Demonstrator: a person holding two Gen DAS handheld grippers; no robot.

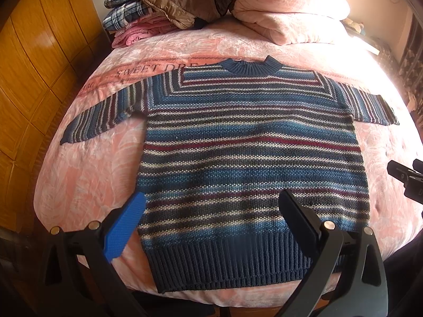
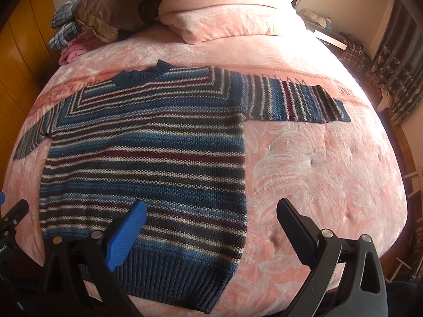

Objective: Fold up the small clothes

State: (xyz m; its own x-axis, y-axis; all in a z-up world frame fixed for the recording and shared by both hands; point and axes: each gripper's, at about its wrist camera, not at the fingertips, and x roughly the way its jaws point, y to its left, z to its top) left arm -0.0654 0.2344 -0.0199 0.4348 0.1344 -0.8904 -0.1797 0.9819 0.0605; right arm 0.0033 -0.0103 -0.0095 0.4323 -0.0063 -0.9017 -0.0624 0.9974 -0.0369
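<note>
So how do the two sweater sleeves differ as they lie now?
The left sleeve slopes down toward the hem side; the right sleeve runs nearly straight out. In the right wrist view the right sleeve shows its whole length, while the left sleeve is cut short at the edge. Both lie flat and unfolded on the blanket.

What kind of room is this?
Most likely a bedroom: the striped sweater lies flat on a bed with a pink blanket, folded pink bedding at its far end, a wooden wardrobe alongside.
</note>
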